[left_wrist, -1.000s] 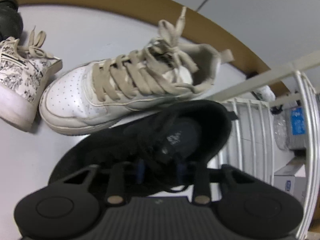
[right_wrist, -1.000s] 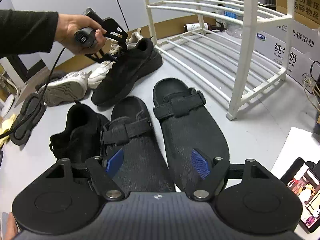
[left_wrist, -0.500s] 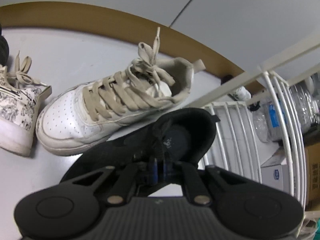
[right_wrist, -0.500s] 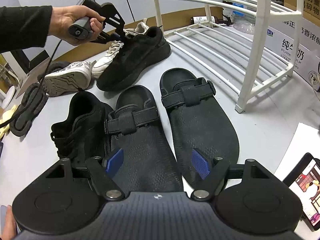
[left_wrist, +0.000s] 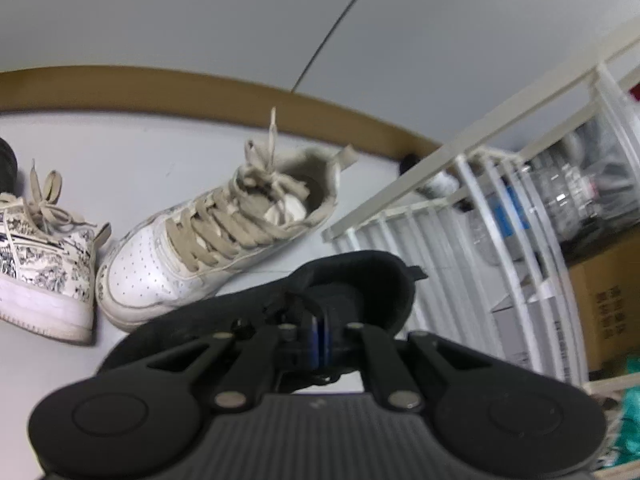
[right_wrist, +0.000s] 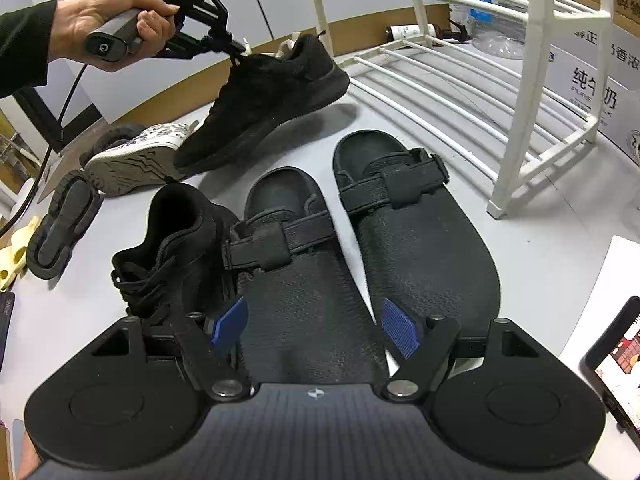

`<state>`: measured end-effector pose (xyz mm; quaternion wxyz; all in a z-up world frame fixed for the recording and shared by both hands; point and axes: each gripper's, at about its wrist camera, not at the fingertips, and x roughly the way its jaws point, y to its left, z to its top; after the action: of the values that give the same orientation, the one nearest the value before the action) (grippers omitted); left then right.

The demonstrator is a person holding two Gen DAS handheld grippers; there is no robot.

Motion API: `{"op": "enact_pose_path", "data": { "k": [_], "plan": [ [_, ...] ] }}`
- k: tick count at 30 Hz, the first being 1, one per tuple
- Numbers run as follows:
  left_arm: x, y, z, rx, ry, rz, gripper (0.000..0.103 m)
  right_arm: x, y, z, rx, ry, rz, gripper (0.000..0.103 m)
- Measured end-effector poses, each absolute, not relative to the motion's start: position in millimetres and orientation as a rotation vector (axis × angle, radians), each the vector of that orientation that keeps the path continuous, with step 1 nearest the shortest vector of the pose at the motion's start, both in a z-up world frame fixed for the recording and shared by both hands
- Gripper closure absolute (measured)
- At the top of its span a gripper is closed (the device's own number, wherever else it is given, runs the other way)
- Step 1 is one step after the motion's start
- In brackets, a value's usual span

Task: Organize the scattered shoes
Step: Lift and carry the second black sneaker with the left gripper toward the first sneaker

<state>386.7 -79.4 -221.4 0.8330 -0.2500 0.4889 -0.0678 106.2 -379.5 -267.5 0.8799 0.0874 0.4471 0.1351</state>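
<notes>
Right wrist view: left tool (right_wrist: 236,46) clenched on tongue/laces of soft black suede lace-up sneaker (right_wrist: 272,96) — heel airborne near white wire shoe rack (right_wrist: 452,76), toe low over table (right_wrist: 560,248). Light, floppy upper; likely swings. Collar grip steadier. Right tool (right_wrist: 316,326) released, empty.

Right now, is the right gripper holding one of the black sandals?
No. The right gripper is open above the left sandal, its blue pads apart and gripping nothing.

black sneaker (right_wrist: 264,96) lifted, heel raised
</notes>
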Motion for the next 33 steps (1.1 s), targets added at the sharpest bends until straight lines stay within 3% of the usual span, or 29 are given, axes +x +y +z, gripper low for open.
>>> {"op": "enact_pose_path", "data": {
  "k": [13, 33],
  "plan": [
    [318.2, -7.8, -158.9, -0.440, 0.999, -0.133, 0.101, 109.3, -372.2, -263.0, 0.192, 0.927, 0.294, 0.024],
    [167.4, 104.3, -180.6, -0.378, 1.158, -0.091, 0.101, 108.6, -345.6, -266.4, 0.159, 0.962, 0.345, 0.025]
  ]
}}
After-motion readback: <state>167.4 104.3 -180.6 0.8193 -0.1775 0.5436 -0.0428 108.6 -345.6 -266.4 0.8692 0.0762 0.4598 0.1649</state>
